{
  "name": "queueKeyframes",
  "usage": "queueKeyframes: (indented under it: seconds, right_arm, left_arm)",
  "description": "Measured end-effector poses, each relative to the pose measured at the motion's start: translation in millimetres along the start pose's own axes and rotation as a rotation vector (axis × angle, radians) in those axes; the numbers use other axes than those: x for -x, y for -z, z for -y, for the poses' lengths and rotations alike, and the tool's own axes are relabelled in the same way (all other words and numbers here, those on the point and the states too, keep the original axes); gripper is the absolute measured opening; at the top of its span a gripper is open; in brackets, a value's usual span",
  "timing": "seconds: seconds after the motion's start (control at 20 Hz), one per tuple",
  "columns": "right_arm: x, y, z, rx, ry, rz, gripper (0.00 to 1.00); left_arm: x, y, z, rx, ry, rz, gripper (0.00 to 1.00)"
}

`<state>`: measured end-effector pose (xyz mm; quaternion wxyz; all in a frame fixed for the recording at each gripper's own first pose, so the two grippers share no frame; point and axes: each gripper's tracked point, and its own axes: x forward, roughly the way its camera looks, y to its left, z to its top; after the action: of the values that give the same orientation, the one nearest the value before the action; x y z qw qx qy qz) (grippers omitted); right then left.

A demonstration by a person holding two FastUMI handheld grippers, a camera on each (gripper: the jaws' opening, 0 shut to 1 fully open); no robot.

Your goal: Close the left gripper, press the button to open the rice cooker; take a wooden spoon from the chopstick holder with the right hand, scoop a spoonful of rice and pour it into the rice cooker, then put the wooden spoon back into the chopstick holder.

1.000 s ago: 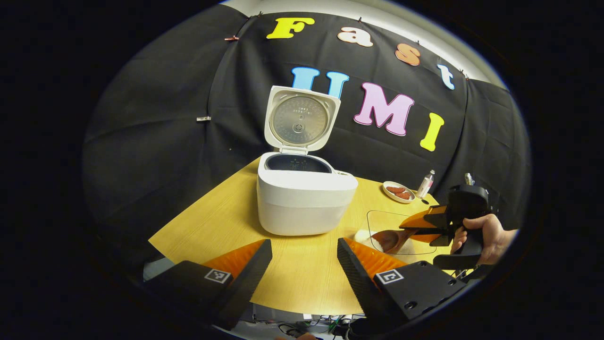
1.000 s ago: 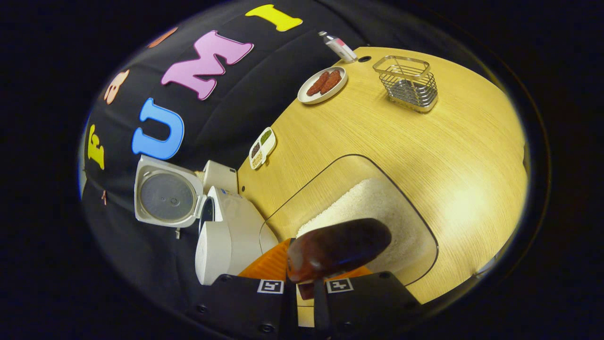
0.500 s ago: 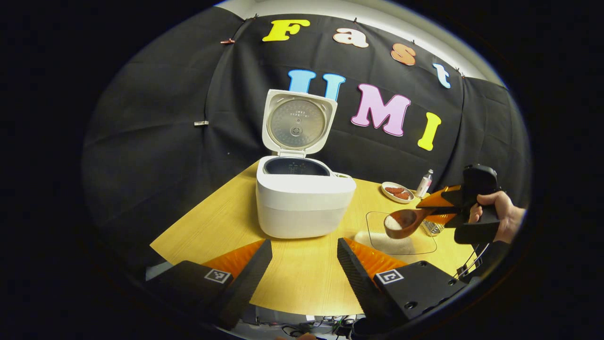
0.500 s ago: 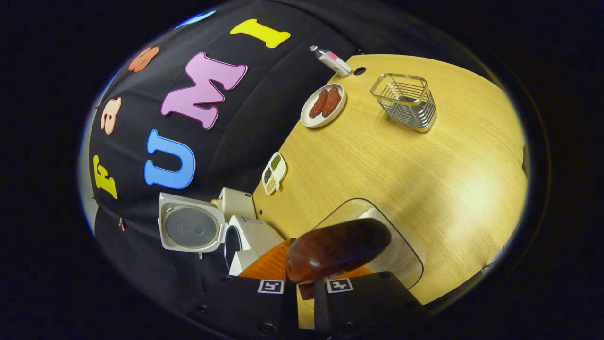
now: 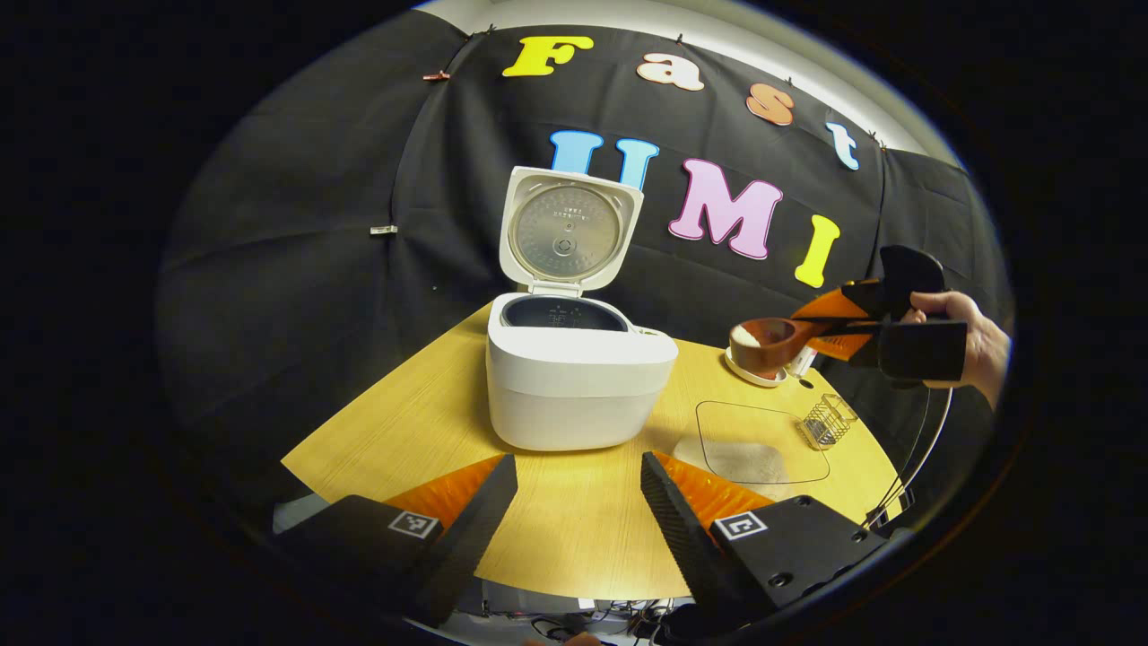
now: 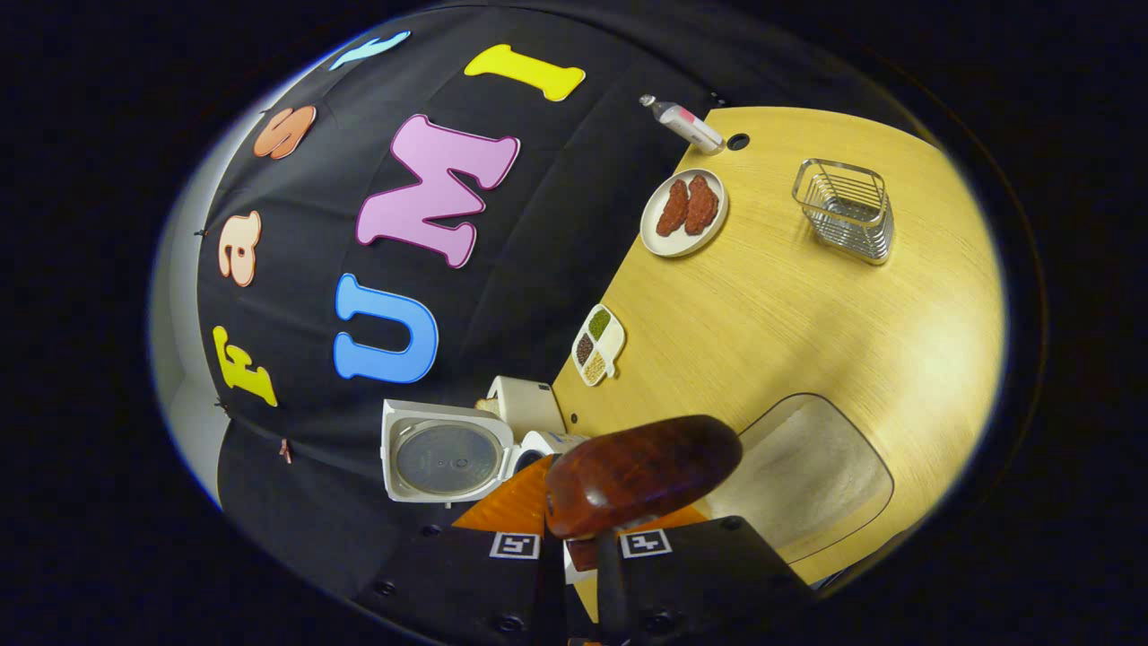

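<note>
The white rice cooker [image 5: 578, 386] stands mid-table with its lid [image 5: 569, 229] raised and the dark pot showing. My left gripper [image 5: 578, 498] hovers open in front of it, holding nothing. To the right, high above the table, my right gripper [image 5: 821, 321] is shut on the handle of the wooden spoon [image 5: 767, 343], whose bowl carries white rice. In the right gripper view the spoon [image 6: 641, 471] shows its dark underside above the right gripper [image 6: 581, 538]. The open cooker lid [image 6: 444, 462] lies to its left. The wire chopstick holder [image 5: 827, 422] [image 6: 843, 209] stands apart.
A clear tray with a heap of rice [image 5: 758, 449] [image 6: 803, 475] lies right of the cooker. A plate of sausages [image 6: 683, 211], a small bottle [image 6: 686, 126] and a divided condiment dish [image 6: 598, 345] sit along the table's back edge. A hand [image 5: 982, 336] holds the right gripper.
The right gripper has lifted the spoon, now loaded with rice, out of the tray and raised it well above the table. The left gripper has stayed put and open.
</note>
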<state>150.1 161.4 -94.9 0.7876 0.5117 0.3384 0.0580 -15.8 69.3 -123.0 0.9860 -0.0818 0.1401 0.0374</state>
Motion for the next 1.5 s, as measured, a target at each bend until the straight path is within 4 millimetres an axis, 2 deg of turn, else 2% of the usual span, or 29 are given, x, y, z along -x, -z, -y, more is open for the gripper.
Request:
queueKeyframes:
  seconds: [0.3,0.5,0.8,1.0,1.2,1.3,1.4,1.5]
  right_arm:
    - [-31,10,-57,0.024,-0.056,-0.010,0.18]
    - [-60,26,-90,0.045,-0.084,-0.029,0.18]
    - [-114,54,-131,0.068,-0.114,-0.044,0.18]
    - [-140,69,-144,0.138,-0.113,-0.021,0.18]
    - [-164,85,-145,0.289,-0.103,0.023,0.18]
    - [-177,95,-142,0.385,-0.095,0.023,0.17]
    - [-186,103,-139,0.501,-0.090,0.037,0.18]
    - [-190,111,-138,0.603,-0.088,0.053,0.17]
  left_arm:
    - [-1,1,-8,0.032,-0.015,-0.012,0.96]
    - [-1,-6,-26,0.053,-0.041,-0.015,0.96]
    - [-10,-16,-58,0.048,-0.073,-0.021,0.96]
    - [-15,-20,-78,0.104,-0.089,-0.032,0.96]
    - [-26,-24,-92,0.208,-0.089,-0.036,0.96]
    - [-35,-26,-100,0.181,-0.091,-0.036,0.96]
    - [-40,-33,-116,0.124,-0.109,-0.015,0.98]
    - [-41,-45,-123,0.090,-0.100,0.018,0.96]
